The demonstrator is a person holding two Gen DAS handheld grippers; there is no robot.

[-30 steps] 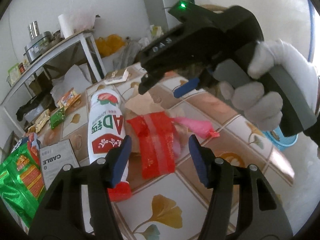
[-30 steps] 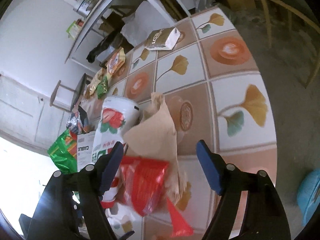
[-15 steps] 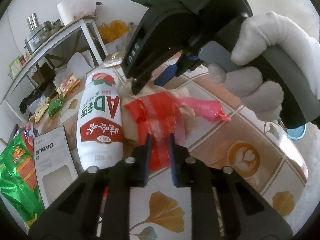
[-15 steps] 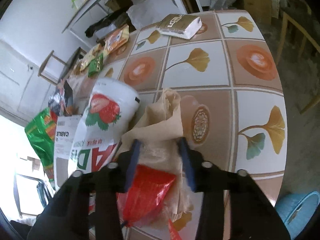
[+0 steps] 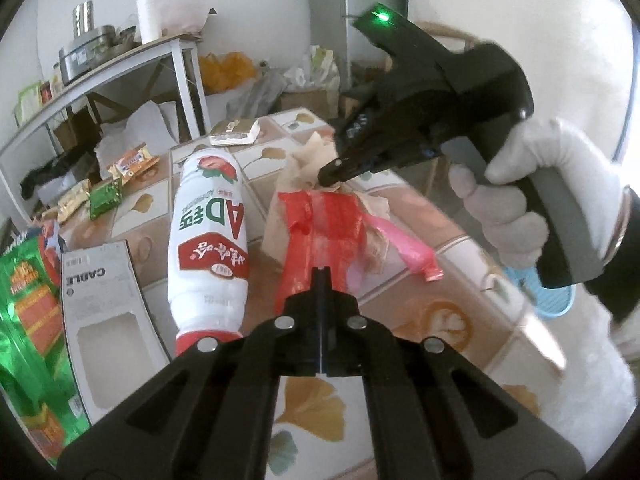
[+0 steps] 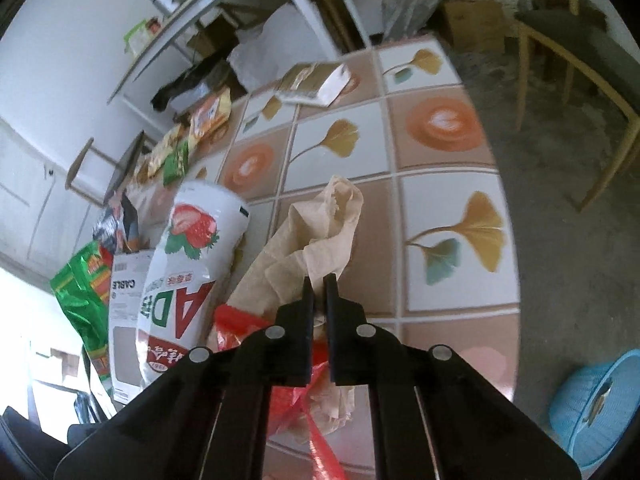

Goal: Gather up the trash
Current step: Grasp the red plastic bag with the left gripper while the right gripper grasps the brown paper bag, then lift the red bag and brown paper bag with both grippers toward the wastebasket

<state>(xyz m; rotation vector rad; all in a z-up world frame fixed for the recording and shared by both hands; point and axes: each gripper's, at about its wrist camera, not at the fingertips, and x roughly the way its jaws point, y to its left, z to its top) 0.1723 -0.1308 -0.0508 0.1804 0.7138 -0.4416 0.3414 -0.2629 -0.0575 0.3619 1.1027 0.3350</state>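
A red plastic wrapper (image 5: 320, 224) lies over a crumpled brown paper bag (image 5: 304, 160) on the tiled table (image 5: 448, 320). My left gripper (image 5: 321, 276) is shut on the near edge of the red wrapper. My right gripper (image 6: 318, 284) is shut on a fold of the brown paper bag (image 6: 316, 240); it shows from the side in the left wrist view (image 5: 340, 168), held by a white-gloved hand. The red wrapper (image 6: 248, 328) sits under the right gripper's fingers. A pink plastic scrap (image 5: 404, 244) pokes out to the right of the bag.
A large white AD milk bottle (image 5: 210, 236) lies left of the bag, also in the right wrist view (image 6: 180, 272). A grey CABLE box (image 5: 100, 304), green snack bag (image 5: 28, 320), small snack packets (image 5: 108, 188) and a flat carton (image 5: 236, 134) lie around. A blue basket (image 6: 592, 396) stands on the floor.
Both grippers went from wide open to shut. The left closed on the red wrapper, the right closed on the brown paper bag. The right gripper moved down toward the bag.
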